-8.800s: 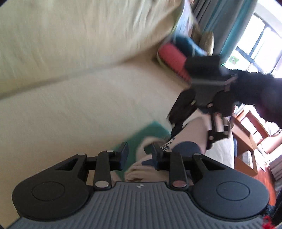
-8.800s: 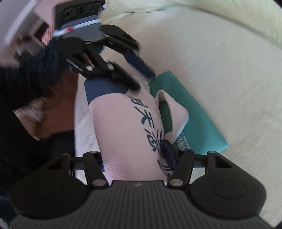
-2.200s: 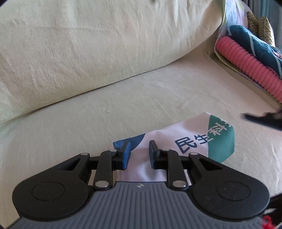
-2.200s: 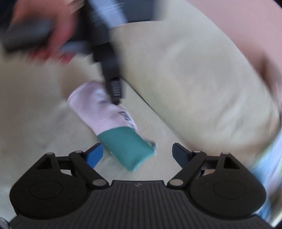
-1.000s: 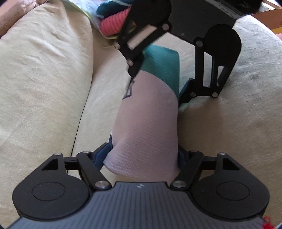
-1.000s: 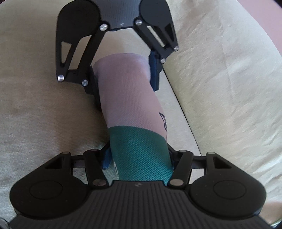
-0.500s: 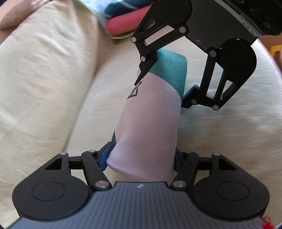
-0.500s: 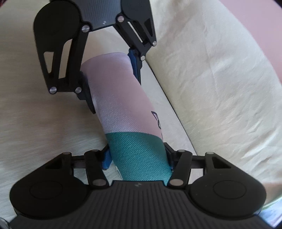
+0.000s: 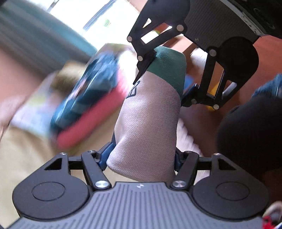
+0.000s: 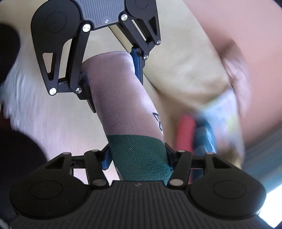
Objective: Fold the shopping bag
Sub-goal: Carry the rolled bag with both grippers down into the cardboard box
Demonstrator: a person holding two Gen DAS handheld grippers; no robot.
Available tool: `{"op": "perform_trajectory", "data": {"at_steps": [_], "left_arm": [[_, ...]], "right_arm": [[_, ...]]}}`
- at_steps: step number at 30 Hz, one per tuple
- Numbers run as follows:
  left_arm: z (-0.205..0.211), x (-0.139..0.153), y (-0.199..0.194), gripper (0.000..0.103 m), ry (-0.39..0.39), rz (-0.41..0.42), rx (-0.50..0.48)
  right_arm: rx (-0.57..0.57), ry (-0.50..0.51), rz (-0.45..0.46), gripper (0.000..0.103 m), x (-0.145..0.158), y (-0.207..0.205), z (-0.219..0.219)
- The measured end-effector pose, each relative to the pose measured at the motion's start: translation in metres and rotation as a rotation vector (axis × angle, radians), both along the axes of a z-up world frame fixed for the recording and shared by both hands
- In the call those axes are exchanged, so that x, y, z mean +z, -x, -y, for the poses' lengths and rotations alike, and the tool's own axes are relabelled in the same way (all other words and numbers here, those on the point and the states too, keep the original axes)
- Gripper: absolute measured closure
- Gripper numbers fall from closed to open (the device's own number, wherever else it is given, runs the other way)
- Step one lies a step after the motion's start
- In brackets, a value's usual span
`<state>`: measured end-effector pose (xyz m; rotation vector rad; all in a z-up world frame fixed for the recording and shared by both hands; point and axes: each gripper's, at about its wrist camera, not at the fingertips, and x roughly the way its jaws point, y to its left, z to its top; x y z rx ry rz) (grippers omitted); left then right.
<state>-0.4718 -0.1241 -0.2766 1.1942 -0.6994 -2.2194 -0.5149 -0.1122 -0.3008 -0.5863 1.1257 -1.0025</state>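
Blurred sofa cushions (image 10: 185,58) and a bright window (image 9: 98,15) streak behind a folded shopping bag (image 9: 149,119), held aloft w/ free air around it. Left gripper (image 9: 141,158) clamps the pale end, blue pads pressed on both long edges; right gripper (image 10: 137,158) clamps the green end the same way. Each tool shows opposite the other, left gripper (image 10: 112,77) and right gripper (image 9: 167,74) facing head-on, bag spanning btwn them as a taut roll. Red-and-blue textiles (image 9: 91,105) smear past just beside the bag; dark sleeve (image 9: 250,133) at the frame's edge.
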Motion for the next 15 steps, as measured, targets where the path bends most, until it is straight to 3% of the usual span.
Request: {"op": "perform_trajectory", "data": {"at_steps": [4,8,12,15], "left_arm": [[-0.025,-0.013,0.096,0.037,-0.041,0.011,-0.092],[-0.039,-0.056,0.182,0.037,-0.115,0.031,-0.109],[-0.014,-0.097,0.246,0.037,-0.225,0.026,-0.051],[0.021,-0.122,0.285,0.037,-0.283,0.001,0.004]], "right_arm": [[-0.096,-0.016,-0.016,0.049,-0.002,0.103,-0.036],[-0.115,-0.062,-0.054,0.05,-0.02,0.179,-0.054],[-0.07,-0.145,-0.096,0.05,-0.048,0.241,-0.044],[0.01,-0.199,-0.156,0.05,-0.064,0.273,-0.012]]}}
